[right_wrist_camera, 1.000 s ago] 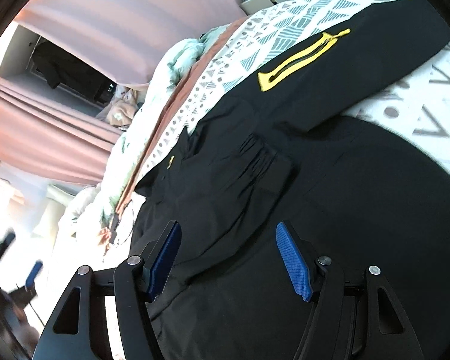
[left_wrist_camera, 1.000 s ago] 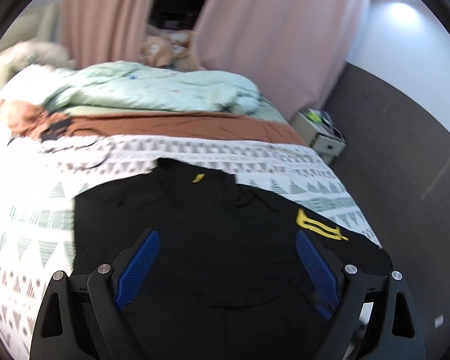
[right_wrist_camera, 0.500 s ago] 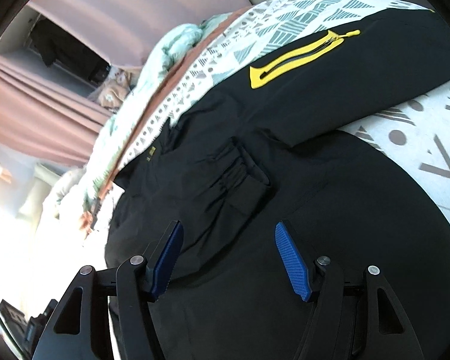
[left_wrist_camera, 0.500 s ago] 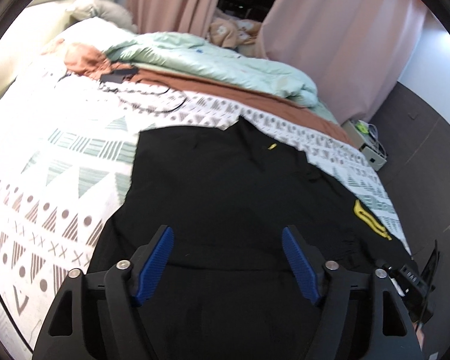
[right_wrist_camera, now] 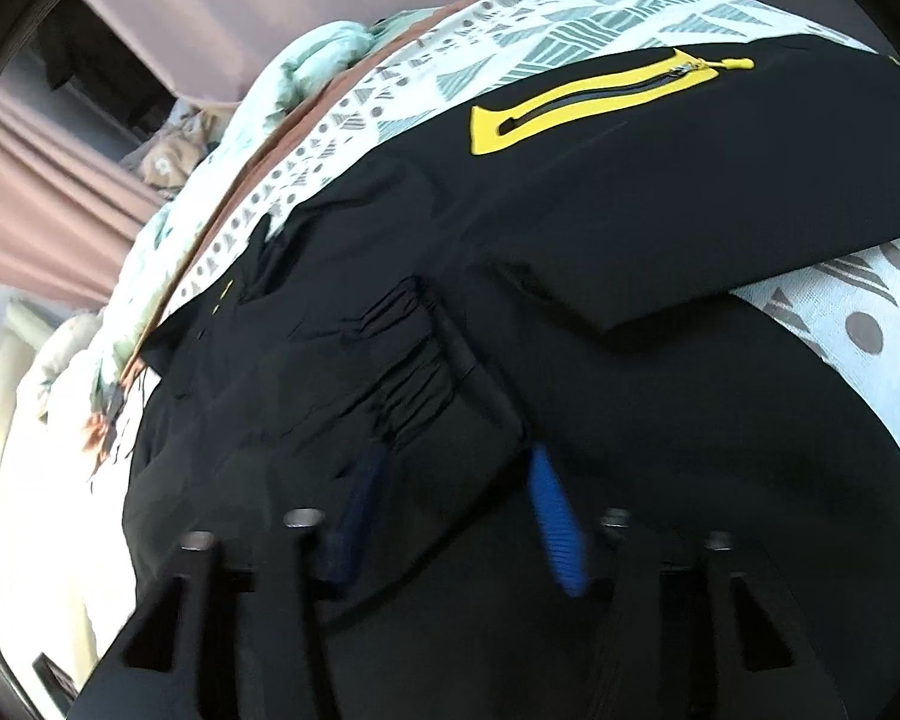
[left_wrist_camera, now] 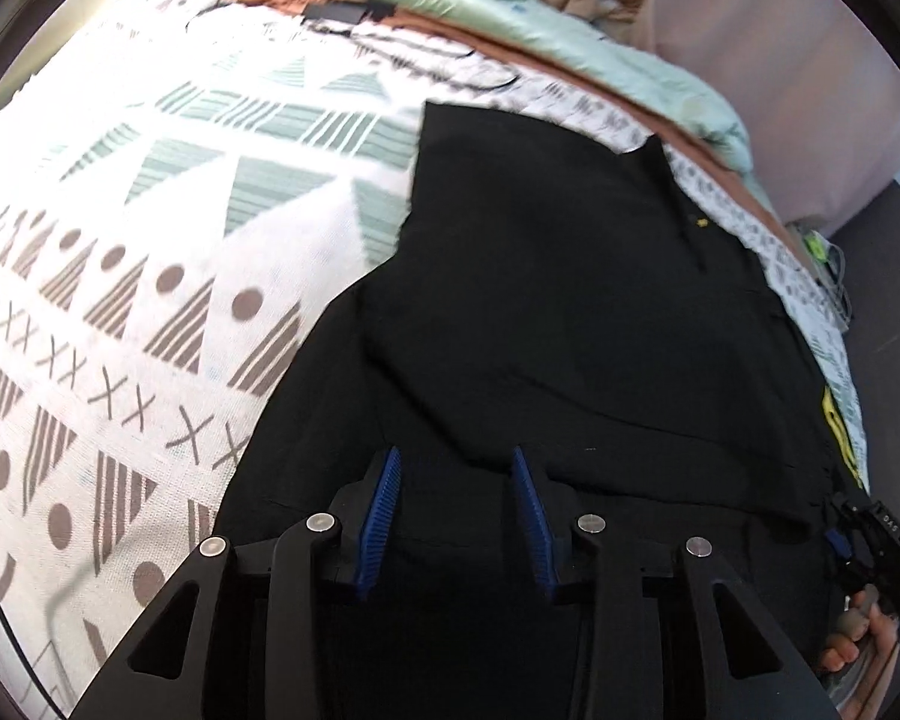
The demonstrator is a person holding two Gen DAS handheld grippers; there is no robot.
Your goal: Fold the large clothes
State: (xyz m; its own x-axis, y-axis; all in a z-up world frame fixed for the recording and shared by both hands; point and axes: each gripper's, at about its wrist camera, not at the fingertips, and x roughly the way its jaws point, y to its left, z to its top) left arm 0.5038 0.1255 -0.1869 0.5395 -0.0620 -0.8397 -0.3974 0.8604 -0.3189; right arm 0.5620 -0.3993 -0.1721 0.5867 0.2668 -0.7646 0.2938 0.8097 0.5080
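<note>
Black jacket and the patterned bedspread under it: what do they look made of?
Black jacket: likely thin synthetic woven shell, matte with slight sheen; smooth folds, elastic-gathered cuff, yellow-trimmed zip pocket. Patterned bedspread: probably cotton-like woven, matte, visibly grainy texture, printed geometric shapes.

Both the left gripper [left_wrist_camera: 455,468] and right gripper [right_wrist_camera: 459,468] dropped closer to the black jacket [left_wrist_camera: 570,300], jaws closing over its fabric.

— How many garments lie on the bed?
— One black jacket [left_wrist_camera: 570,312], spread over one patterned bedspread [left_wrist_camera: 150,228].
— Yellow zip pockets?
— One [right_wrist_camera: 606,96], at one o'clock in the right wrist view.
— Quilts?
— One mint-green quilt [left_wrist_camera: 570,18], at twelve o'clock.
— Grippers?
— Two: left gripper [left_wrist_camera: 456,516], right gripper [right_wrist_camera: 456,516].
</note>
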